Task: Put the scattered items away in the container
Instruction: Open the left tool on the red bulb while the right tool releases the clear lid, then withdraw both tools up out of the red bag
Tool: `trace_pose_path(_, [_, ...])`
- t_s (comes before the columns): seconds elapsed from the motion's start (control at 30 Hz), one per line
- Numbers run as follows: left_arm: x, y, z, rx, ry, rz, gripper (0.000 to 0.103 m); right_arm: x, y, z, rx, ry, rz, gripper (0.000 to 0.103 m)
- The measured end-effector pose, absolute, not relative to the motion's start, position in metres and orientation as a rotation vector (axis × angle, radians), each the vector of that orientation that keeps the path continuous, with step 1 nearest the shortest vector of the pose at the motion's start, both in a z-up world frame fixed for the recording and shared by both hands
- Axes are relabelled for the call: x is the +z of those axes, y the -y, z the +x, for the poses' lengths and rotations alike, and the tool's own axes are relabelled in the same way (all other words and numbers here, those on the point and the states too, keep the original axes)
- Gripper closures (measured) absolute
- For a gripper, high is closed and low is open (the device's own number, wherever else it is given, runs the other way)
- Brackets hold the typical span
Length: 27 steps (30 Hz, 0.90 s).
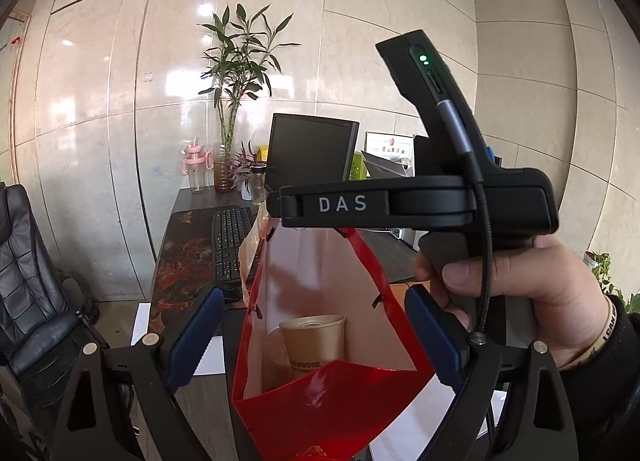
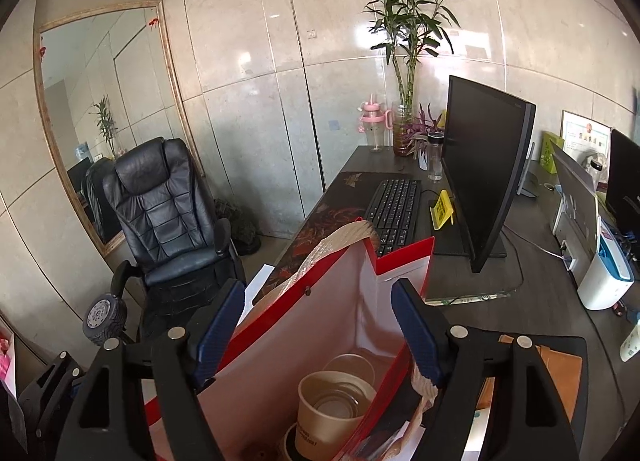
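- At the left of the desk, a black leather office chair (image 2: 168, 213) is seen standing well apart from the work; between it and the bag some floor is left free.
- Beside it, a black computer keyboard (image 2: 394, 213) is set on a dark patterned desk mat (image 2: 320, 233), just behind the bag's far edge, so little room is offered there.
- Centrally, a red glossy paper gift bag with white lining (image 1: 320, 401) is stood upright with its mouth spread; a tan paper cup (image 2: 334, 409) is already lodged at its bottom, apparently dropped there.
- Around the bag, the left gripper (image 1: 312, 337) is held wide open, with nothing pressed by its blue pads.
- Over the mouth, the right gripper (image 2: 320, 337) is spread too, nothing gripped; its right finger sits inside the bag's right wall.
- Rightward, a black flat monitor (image 2: 484, 169) bounds the space.
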State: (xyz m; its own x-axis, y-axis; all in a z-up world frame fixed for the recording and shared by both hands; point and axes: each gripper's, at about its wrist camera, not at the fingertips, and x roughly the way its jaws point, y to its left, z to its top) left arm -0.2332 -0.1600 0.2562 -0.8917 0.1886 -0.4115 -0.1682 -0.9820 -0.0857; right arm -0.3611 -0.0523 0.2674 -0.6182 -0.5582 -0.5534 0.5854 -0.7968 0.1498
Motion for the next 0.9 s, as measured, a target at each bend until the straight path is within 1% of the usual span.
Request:
trace_pose_path(0.1, [0.258, 0.159, -0.232, 2.889, 0.084, -0.627, 0.008, 0.266, 0.051, -0.356, -2.362, -0.031, 0.792, 0.023])
trace_pose_path(0.23, [0.259, 0.154, -0.226, 2.898, 0.052, -0.638, 0.008, 0.265, 0.051, -0.351, -2.364, -0.05, 0.798, 0.023])
trace_pose_path(0.3, [0.259, 0.153, -0.222, 2.916, 0.044, -0.648, 0.007, 0.265, 0.049, -0.348, -2.359, -0.037, 0.808, 0.02])
trace_pose_path(0.33, [0.26, 0.154, -0.221, 2.925, 0.048, -0.654, 0.007, 0.266, 0.048, -0.346, -2.356, -0.03, 0.808, 0.017])
trace_pose_path(0.43, [0.261, 0.153, -0.213, 2.943, 0.059, -0.642, 0.004, 0.267, 0.046, -0.337, -2.368, -0.038, 0.79, 0.016])
trace_pose_path(0.47, [0.261, 0.153, -0.209, 2.948, 0.051, -0.635, 0.002, 0.268, 0.045, -0.333, -2.379, -0.05, 0.785, 0.016])
trace_pose_path(0.57, [0.262, 0.15, -0.205, 2.958, 0.017, -0.637, 0.001, 0.271, 0.044, -0.327, -2.396, -0.057, 0.78, 0.015])
trace_pose_path(0.73, [0.264, 0.151, -0.195, 2.944, 0.082, -0.685, 0.0, 0.277, 0.035, -0.312, -2.413, -0.052, 0.767, 0.013])
trace_pose_path(0.8, [0.265, 0.151, -0.183, 2.934, 0.108, -0.652, 0.0, 0.278, 0.026, -0.301, -2.417, -0.025, 0.749, 0.012])
trace_pose_path(0.9, [0.265, 0.147, -0.169, 2.962, 0.089, -0.645, 0.0, 0.278, 0.015, -0.288, -2.424, 0.014, 0.733, 0.009])
